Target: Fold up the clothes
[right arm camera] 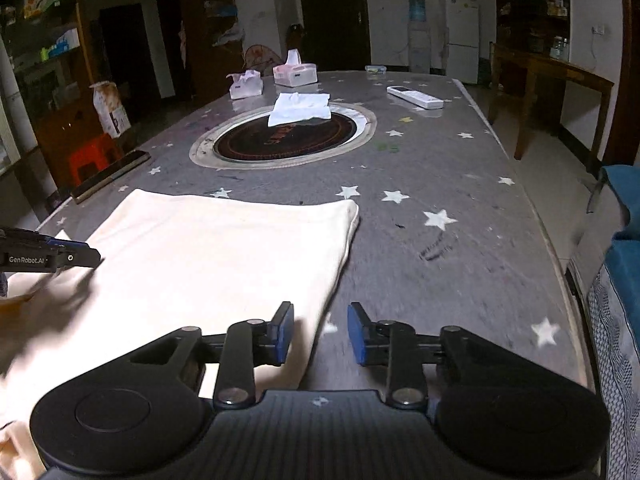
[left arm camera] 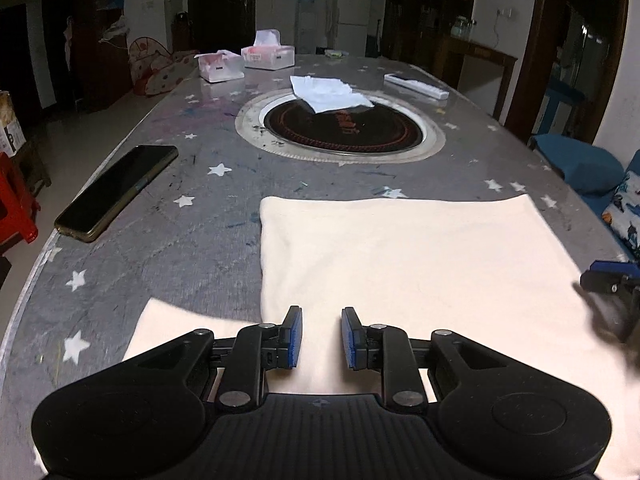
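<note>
A cream garment [left arm camera: 420, 264] lies flat on the grey star-patterned table [left arm camera: 168, 248], folded into a rough rectangle; it also shows in the right wrist view [right arm camera: 208, 256]. A sleeve part [left arm camera: 168, 328] sticks out at its near left. My left gripper [left arm camera: 321, 334] is open and empty, low over the garment's near left part. My right gripper [right arm camera: 320, 330] is open and empty, astride the garment's right edge near its front. The right gripper shows at the right edge of the left wrist view [left arm camera: 612, 280], and the left gripper at the left edge of the right wrist view [right arm camera: 52, 256].
A black phone [left arm camera: 116, 192] lies left of the garment. A round black hotplate [left arm camera: 340, 128] sits mid-table with a white cloth [left arm camera: 328, 94] on it. Two tissue boxes [left arm camera: 268, 56] and a white remote [left arm camera: 416, 86] lie at the far end. Blue seating [left arm camera: 580, 164] stands right.
</note>
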Tool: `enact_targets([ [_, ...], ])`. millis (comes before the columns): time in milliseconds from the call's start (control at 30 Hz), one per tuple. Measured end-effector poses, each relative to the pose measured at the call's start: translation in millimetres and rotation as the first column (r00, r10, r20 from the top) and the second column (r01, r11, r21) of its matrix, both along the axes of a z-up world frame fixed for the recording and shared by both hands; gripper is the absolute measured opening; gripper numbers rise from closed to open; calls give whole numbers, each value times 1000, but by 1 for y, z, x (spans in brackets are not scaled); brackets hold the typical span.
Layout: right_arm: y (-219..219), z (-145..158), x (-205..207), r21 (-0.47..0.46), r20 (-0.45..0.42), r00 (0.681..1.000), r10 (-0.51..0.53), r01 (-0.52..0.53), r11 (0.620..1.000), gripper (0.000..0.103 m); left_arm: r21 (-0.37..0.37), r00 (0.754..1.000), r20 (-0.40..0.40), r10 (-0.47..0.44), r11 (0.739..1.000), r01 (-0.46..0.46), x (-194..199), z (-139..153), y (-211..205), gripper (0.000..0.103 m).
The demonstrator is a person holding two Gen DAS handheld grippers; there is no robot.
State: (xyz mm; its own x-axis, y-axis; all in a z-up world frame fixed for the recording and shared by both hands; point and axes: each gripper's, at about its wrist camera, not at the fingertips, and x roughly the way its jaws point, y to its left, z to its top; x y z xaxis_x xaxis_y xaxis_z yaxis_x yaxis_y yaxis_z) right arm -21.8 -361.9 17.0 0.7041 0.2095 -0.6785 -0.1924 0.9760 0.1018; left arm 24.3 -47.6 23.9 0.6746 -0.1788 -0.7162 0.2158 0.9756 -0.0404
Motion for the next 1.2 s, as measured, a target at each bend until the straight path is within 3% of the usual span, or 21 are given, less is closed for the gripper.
enact_targets([
  [300,8,-6,53,-21,-27,1000,11,-12,1000,6,42,1000,10,0,999,-1,38,-1,-1,24],
  [733,25,-9,110,-91,-16,999,32,-33,995,4,144,997,74,35,989,-45,94,-7,-8,25],
  [867,28,-5,110,-119,-12,999,52,-53,992,9,134,997,64,50,989,-58,92,-4,-7,25],
  [967,31,4,95,-117,7,996,88,-87,989,11,113,998,65,14,993,-22,70,2,-10,26],
  [1200,60,18,16,-104,12,959,283,-280,954,34,50,988,82,-131,991,127,-4,17,-27,38],
])
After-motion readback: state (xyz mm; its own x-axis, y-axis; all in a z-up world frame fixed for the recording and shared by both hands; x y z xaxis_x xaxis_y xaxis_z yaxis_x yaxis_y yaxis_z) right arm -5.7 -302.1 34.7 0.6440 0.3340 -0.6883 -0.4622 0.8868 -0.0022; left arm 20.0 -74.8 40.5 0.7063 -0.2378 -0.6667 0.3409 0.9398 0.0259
